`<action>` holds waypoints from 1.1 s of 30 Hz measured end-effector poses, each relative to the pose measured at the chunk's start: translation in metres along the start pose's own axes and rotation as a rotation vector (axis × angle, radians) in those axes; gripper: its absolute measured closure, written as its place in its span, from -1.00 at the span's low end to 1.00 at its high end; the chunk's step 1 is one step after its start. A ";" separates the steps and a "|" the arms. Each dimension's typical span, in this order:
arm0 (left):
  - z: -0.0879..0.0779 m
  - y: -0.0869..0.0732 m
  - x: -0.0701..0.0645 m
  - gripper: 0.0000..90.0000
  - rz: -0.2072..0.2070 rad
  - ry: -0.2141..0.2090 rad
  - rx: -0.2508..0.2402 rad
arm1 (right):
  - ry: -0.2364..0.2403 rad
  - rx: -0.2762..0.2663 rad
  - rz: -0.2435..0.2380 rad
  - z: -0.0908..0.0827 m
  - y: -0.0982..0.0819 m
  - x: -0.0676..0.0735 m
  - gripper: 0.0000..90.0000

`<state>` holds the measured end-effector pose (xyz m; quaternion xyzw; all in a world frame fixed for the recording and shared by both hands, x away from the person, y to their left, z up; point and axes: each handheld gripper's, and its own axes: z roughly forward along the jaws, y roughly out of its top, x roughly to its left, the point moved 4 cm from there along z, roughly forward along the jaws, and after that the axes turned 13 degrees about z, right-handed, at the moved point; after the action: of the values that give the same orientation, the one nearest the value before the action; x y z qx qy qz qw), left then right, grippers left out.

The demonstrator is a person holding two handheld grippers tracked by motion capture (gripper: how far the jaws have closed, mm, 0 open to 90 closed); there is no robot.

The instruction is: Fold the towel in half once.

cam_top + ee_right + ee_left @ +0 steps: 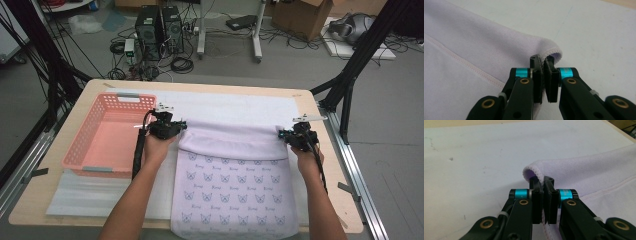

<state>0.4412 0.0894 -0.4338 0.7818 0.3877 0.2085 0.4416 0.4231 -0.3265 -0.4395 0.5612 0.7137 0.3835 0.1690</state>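
Note:
A pale lilac towel (232,190) with a small butterfly print lies down the middle of the table, its near end hanging over the front edge. Its far edge is folded over, plain side up. My left gripper (176,127) is shut on the towel's far left corner (532,170). My right gripper (286,134) is shut on the far right corner (554,51). In both gripper views the stitched hem runs between the closed black jaws. Both corners are lifted a little off the white mat (474,165).
A pink plastic basket (86,145) stands at the left of the table, right beside my left gripper. The white mat (240,102) covers the wooden tabletop (330,165). Black frame posts stand at both sides; computers and cables lie on the floor beyond.

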 end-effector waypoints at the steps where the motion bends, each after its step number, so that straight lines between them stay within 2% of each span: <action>1: 0.001 0.000 0.000 0.91 0.000 0.001 -0.005 | 0.000 0.001 0.009 0.002 0.000 -0.001 0.92; 6: 0.004 -0.005 -0.001 0.88 0.000 -0.016 0.023 | -0.006 0.011 0.024 0.010 -0.002 -0.001 0.91; 8: 0.004 -0.004 -0.001 0.74 -0.007 -0.016 0.017 | -0.012 0.011 0.026 0.010 -0.002 0.000 0.85; 10: 0.001 -0.003 0.000 0.52 -0.021 -0.023 -0.005 | -0.029 -0.004 0.043 0.010 -0.001 -0.001 0.63; 11: 0.000 -0.002 -0.001 0.45 -0.027 -0.034 -0.015 | -0.029 -0.008 0.055 0.009 -0.001 -0.001 0.60; 16: -0.002 -0.006 -0.007 0.36 -0.026 -0.070 -0.027 | -0.012 -0.023 0.086 0.000 0.000 -0.002 0.50; 21: 0.000 -0.020 -0.019 0.23 -0.006 -0.089 0.007 | 0.031 -0.009 0.072 -0.008 -0.005 0.004 0.48; 24: 0.003 -0.027 -0.024 0.14 -0.008 -0.095 0.069 | 0.033 0.021 0.049 -0.009 -0.012 0.006 0.46; 27: 0.004 -0.031 -0.028 0.20 0.004 -0.078 0.113 | 0.044 0.043 0.044 -0.009 -0.019 0.007 0.45; 29: 0.003 -0.034 -0.031 0.31 0.014 -0.055 0.103 | 0.052 0.067 0.041 -0.008 -0.024 0.009 0.46; 31: 0.002 -0.040 -0.031 0.46 -0.001 -0.043 0.097 | 0.046 0.079 0.030 -0.006 -0.028 0.009 0.49; 33: 0.000 -0.043 -0.031 0.63 0.009 -0.035 0.091 | 0.035 0.097 0.023 -0.005 -0.031 0.008 0.62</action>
<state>0.4039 0.0783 -0.4701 0.8062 0.3856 0.1792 0.4114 0.3963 -0.3235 -0.4577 0.5702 0.7279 0.3599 0.1247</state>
